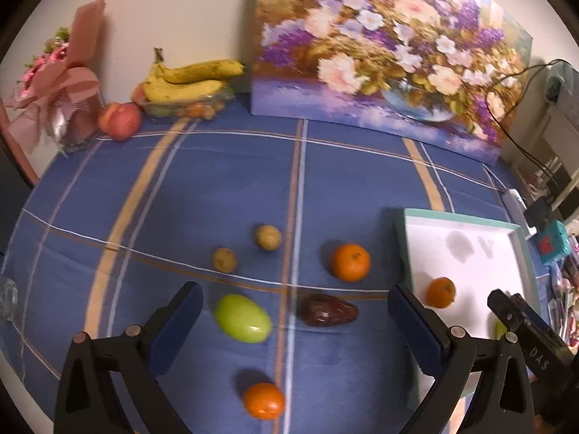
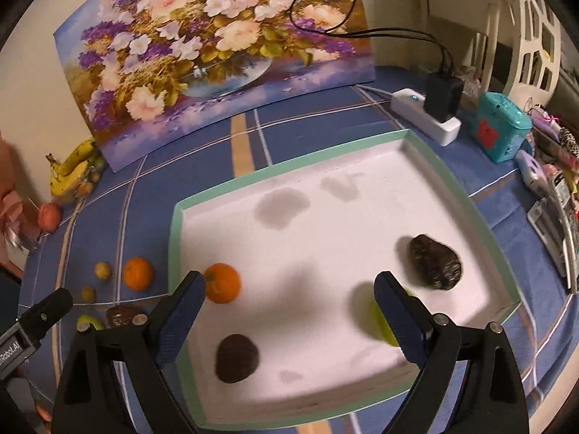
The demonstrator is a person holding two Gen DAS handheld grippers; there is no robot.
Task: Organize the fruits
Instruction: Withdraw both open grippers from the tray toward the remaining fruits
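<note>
My left gripper (image 1: 295,311) is open and empty above the blue tablecloth. Between its fingers lie a green mango (image 1: 242,318) and a dark avocado (image 1: 327,310). Beyond them are two small yellow-brown fruits (image 1: 224,259) (image 1: 268,237) and an orange (image 1: 350,262); another orange (image 1: 263,400) lies nearer me. My right gripper (image 2: 286,307) is open and empty over the white tray (image 2: 173,224), which holds an orange (image 2: 221,283), two dark avocados (image 2: 237,358) (image 2: 434,266) and a green fruit (image 2: 383,322) partly hidden by the right finger.
A flower painting (image 1: 380,54) leans on the back wall. A banana bowl (image 1: 188,83), an apple (image 1: 119,121) and a wrapped bouquet (image 1: 61,83) stand at the back left. A power strip (image 2: 427,115), a teal box (image 2: 503,130) and clutter lie right of the tray.
</note>
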